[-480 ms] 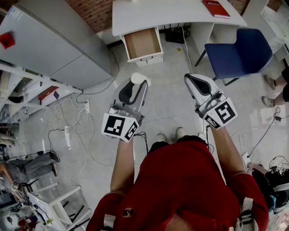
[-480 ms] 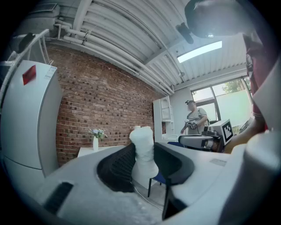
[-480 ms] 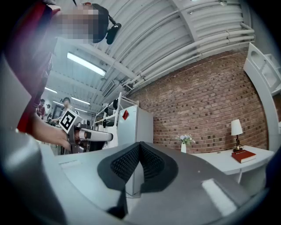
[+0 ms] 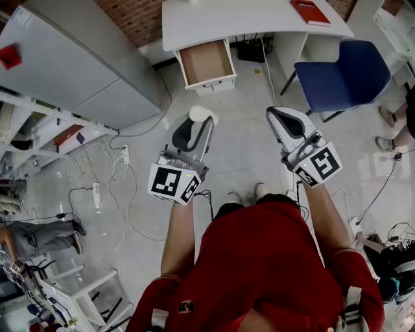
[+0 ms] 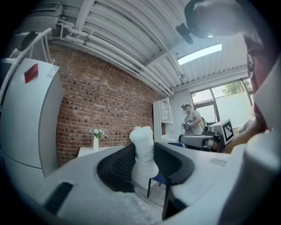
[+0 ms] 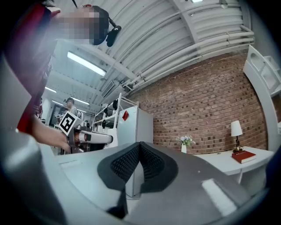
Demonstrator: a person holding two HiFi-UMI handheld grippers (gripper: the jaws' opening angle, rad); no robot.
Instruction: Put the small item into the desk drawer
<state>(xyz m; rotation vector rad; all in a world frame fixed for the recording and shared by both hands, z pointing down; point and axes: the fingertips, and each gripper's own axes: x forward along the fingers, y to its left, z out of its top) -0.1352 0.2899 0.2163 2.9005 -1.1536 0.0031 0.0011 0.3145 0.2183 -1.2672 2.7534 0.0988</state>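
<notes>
One person is holding two grippers over the floor. The left gripper [image 4: 196,123] is clamping the one small white item [image 4: 201,115] between its pads, jaws held partly apart by it. The right gripper [image 4: 280,117] is pressing its jaws together on nothing. The item's long axis is running along the jaws, its rounded end poking past the tips toward the far desk [image 4: 246,21]. One drawer [image 4: 206,62] is standing pulled open there, with floor lying between it and the item. One blue chair [image 4: 340,81] is sitting at the right, one grey cabinet [image 4: 71,61] at the left, and one red book [image 4: 309,11] is lying on the desk.
</notes>
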